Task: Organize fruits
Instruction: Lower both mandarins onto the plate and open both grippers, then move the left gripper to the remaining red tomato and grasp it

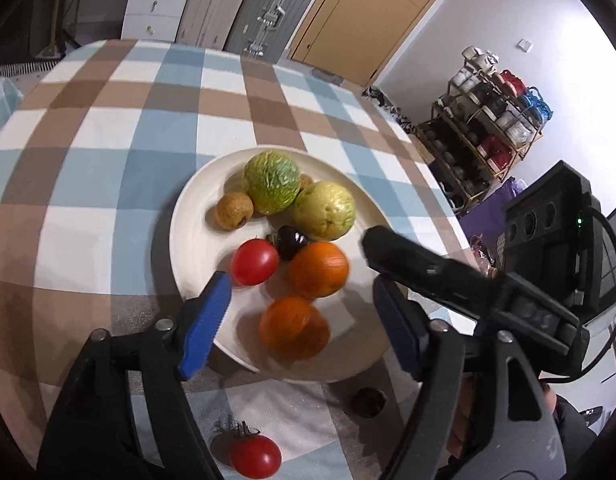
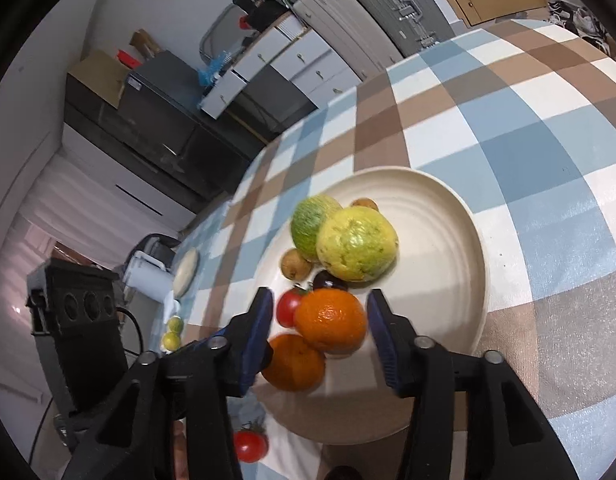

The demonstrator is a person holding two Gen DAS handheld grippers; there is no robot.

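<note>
Both the left tongs and the right tongs stand open and empty above the plate, each around an orange, probably because both fruits belong there.

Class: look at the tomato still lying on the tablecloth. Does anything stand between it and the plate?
Nothing visible does. The loose tomato lies on bare cloth just off the plate; only the left gripper hangs above that stretch, jaws open and empty.

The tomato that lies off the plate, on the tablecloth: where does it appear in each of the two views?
Left wrist view: the loose tomato is at the bottom edge, left of centre, below the plate.
Right wrist view: it is at the bottom left, under the left finger of the right claw.
Shared landmark: the near orange on the plate.
</note>
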